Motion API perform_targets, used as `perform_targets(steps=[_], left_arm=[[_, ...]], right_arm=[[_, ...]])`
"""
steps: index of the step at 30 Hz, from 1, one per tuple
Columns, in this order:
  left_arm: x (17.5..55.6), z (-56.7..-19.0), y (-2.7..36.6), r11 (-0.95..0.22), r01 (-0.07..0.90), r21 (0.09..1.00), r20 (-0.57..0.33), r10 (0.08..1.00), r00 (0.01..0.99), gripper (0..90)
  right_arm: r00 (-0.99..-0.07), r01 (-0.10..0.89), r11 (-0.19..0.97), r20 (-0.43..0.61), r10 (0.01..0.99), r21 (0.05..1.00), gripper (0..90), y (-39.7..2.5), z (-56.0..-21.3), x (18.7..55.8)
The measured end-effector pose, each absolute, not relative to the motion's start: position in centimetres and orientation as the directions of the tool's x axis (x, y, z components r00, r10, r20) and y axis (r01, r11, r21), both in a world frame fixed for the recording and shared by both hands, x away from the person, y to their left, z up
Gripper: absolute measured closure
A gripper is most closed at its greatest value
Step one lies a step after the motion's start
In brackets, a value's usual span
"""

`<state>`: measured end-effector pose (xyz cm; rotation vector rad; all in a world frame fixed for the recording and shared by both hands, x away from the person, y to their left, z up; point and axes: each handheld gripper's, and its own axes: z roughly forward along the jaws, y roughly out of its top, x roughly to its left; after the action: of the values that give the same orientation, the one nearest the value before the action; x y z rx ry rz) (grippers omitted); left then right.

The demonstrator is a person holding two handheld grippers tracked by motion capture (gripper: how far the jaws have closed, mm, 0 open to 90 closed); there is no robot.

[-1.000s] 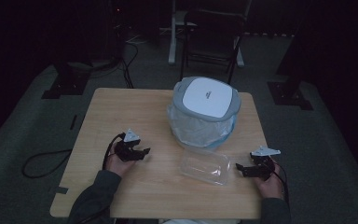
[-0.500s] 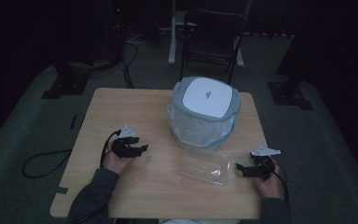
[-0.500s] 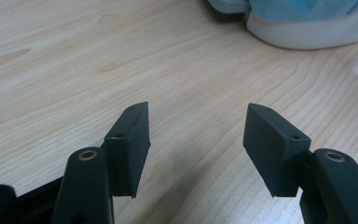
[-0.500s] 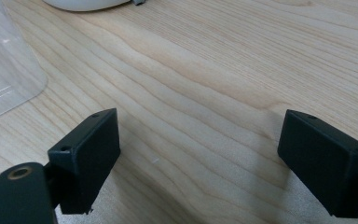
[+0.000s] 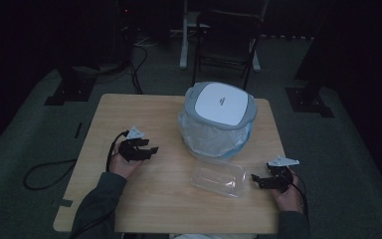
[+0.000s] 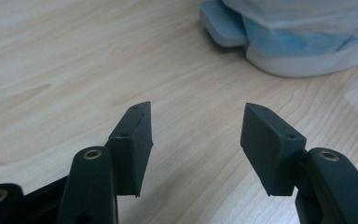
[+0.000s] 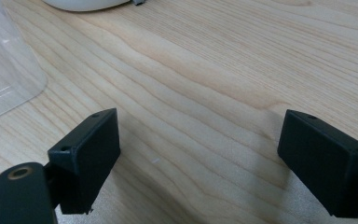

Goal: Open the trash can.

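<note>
A small bin with a white lid and a pale plastic liner stands at the middle back of the wooden table. A clear plastic container lies in front of it. My left gripper rests on the table left of the bin, open and holding nothing. In the left gripper view the gripper points at the bin's base and blue liner. My right gripper sits just right of the container, open and holding nothing. In the right gripper view the gripper has the container at its left.
A folding chair stands beyond the table's far edge, with stand bases and cables on the dark floor. Bare wood lies between the two grippers near the front edge.
My left gripper has shifted slightly away from the person and turned a little. The right gripper, the bin and the container have stayed put.
</note>
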<state>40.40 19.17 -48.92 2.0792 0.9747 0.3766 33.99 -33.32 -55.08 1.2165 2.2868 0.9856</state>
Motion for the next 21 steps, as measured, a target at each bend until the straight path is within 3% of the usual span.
perform_targets(steps=[13,17,21], left_arm=[[41.8,-46.0,18.8,-0.378,0.489,0.786,-0.075,0.727,0.682,48.4],[42.3,-45.2,18.6,-0.375,0.478,0.794,-0.090,0.705,0.703,55.4],[42.7,-44.4,18.2,-0.363,0.473,0.803,-0.105,0.694,0.712,56.7]], right_arm=[[-0.557,0.573,0.380,0.004,0.831,0.726,12.2,-33.3,-55.1,34.0],[-0.555,0.574,0.379,0.005,0.832,0.726,12.3,-33.3,-55.1,34.0],[-0.555,0.574,0.378,0.005,0.832,0.726,12.3,-33.3,-55.1,34.0]])
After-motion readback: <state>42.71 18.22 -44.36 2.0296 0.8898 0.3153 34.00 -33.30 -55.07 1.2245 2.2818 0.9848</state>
